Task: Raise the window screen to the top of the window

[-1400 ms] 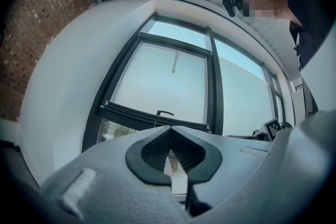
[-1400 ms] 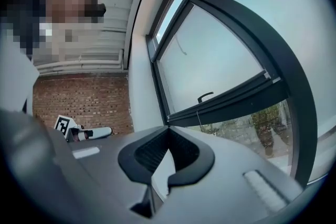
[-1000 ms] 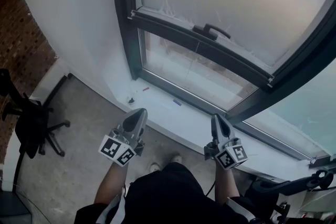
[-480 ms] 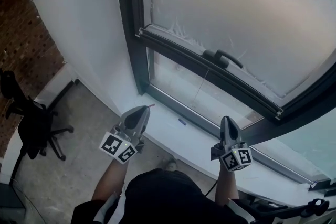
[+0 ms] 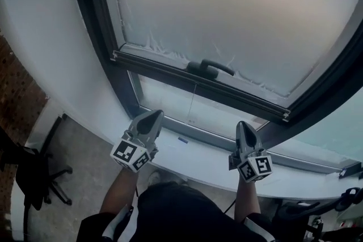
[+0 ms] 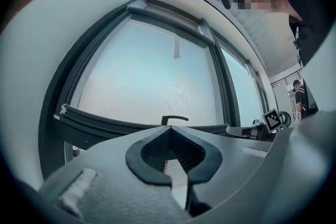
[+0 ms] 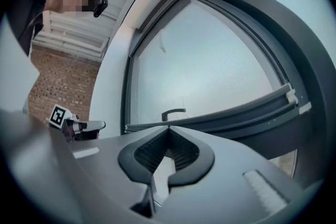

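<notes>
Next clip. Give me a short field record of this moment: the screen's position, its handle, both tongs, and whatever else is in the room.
screen: frosted window screen, its bottom bar partway down, with a clear glass strip below
handle: dark handle on the bar, nothing touching it
left tongs: shut, empty, below the bar and apart from it
right tongs: shut, empty, below the bar and apart from it
sill: white sill under the window
other: office chair on the floor at left
</notes>
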